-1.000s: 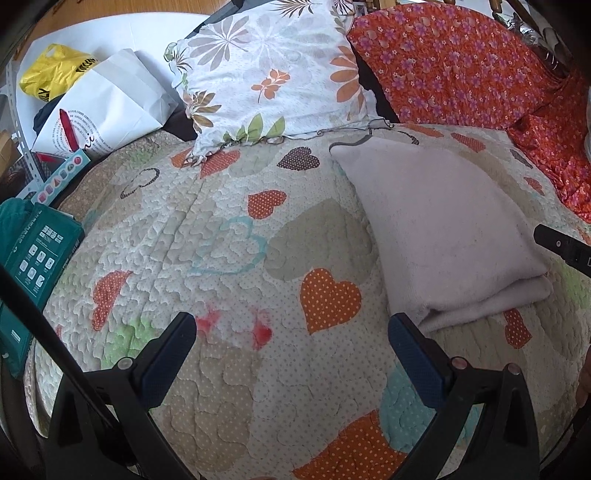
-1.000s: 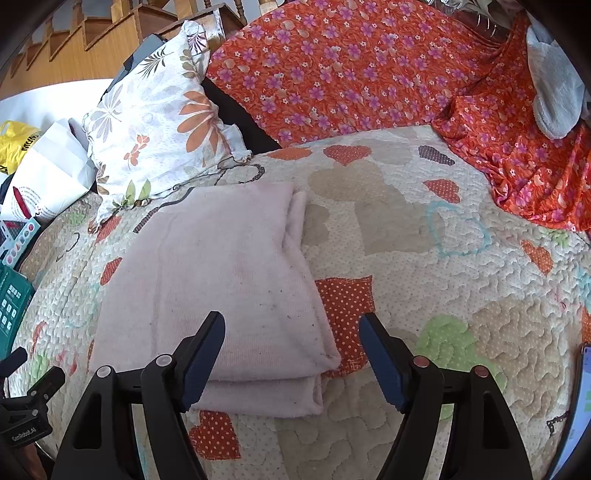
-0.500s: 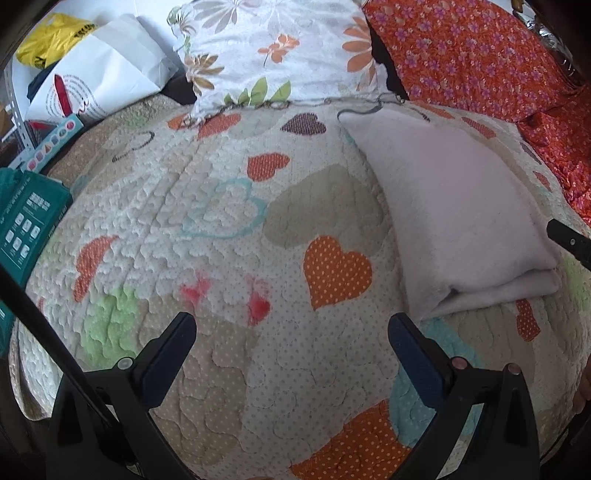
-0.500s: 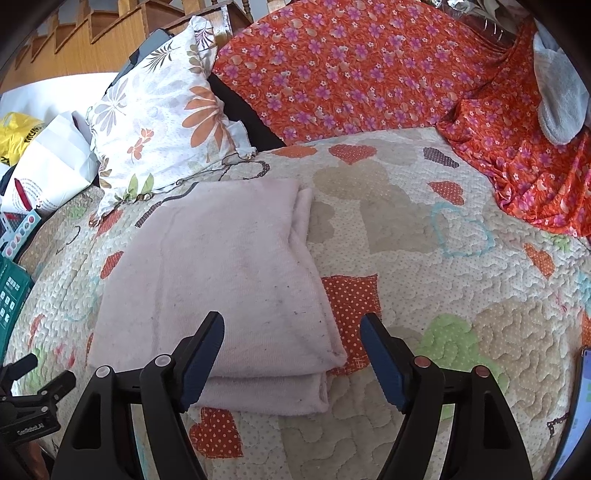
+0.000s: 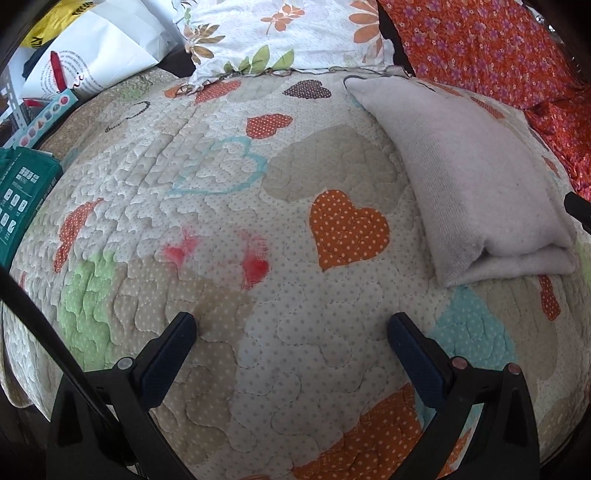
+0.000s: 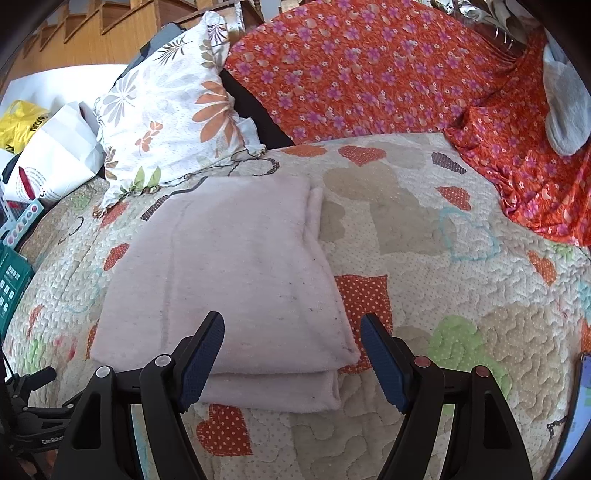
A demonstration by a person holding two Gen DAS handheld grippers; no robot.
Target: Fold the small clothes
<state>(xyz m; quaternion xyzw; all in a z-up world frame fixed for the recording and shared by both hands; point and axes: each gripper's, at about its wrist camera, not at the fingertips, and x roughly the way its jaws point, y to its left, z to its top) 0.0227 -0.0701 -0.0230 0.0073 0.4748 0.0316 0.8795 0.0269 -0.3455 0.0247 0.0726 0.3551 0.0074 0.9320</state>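
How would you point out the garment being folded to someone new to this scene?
Start at the heart-patterned quilt covering the bed. On it, just below the flowered pillow, lies a folded cloth. It is plain pale pink, the only unpatterned fabric among them.

A bed covered by a heart-patterned quilt (image 6: 424,229) fills the room, lit by bright daylight. A floral pillow (image 6: 173,110) and orange flowered fabric (image 6: 351,70) lie at its far end (wooden stairs (image 6: 110,33) rise beyond).
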